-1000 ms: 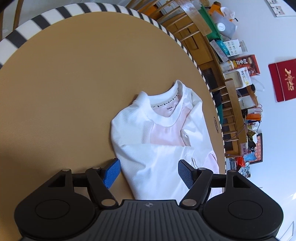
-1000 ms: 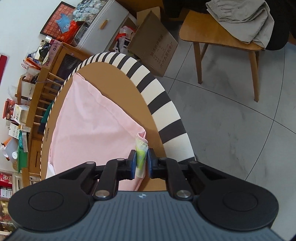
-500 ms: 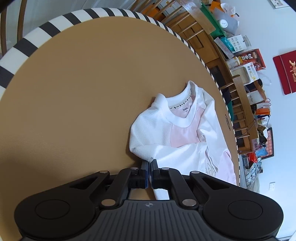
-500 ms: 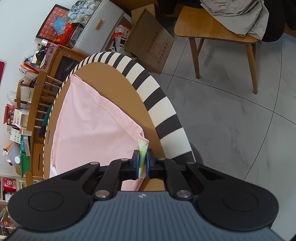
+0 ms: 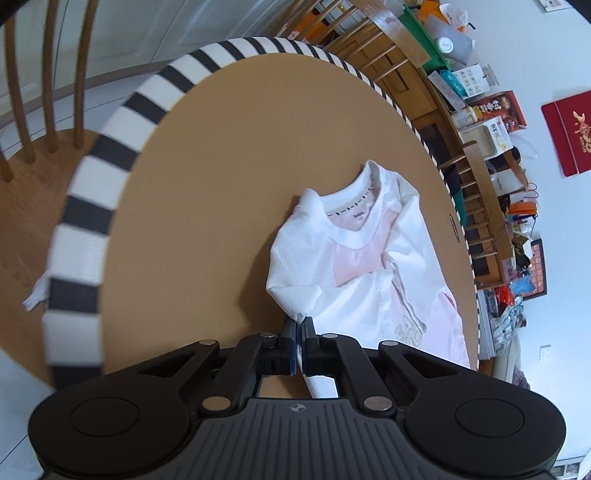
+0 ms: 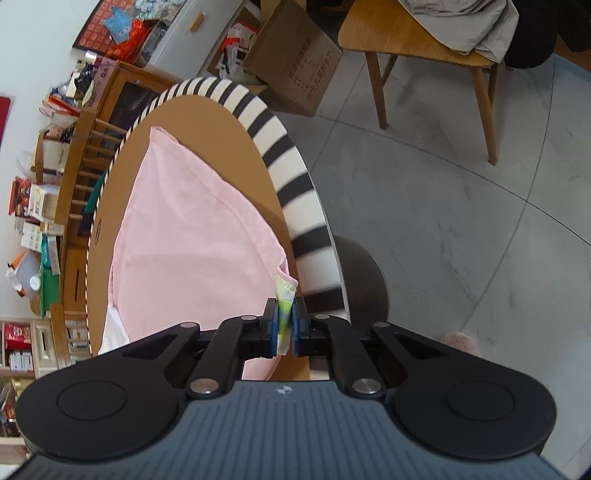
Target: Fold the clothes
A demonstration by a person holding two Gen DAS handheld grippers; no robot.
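A white and pink shirt (image 5: 373, 266) lies on the round tan table (image 5: 221, 177), collar toward the far side, one white sleeve folded across the chest. My left gripper (image 5: 298, 334) is shut on the white shoulder edge of the shirt, which rises a little off the table toward the pads. In the right wrist view the shirt's pink lower half (image 6: 192, 236) spreads over the table. My right gripper (image 6: 283, 325) is shut on its near hem corner, where a green-printed label shows between the blue pads.
The table has a black-and-white striped rim (image 5: 110, 140) (image 6: 295, 192). A cluttered wooden shelf (image 5: 476, 155) runs behind it. A wooden chair (image 5: 40, 74) stands at the left. A stool with grey clothes (image 6: 443, 33), a cardboard box (image 6: 295, 70) and grey floor tiles lie beyond the right side.
My left gripper shut on the shirt's white shoulder edge, then pulled it up and toward me. The right gripper kept its hold on the hem and lifted slightly.
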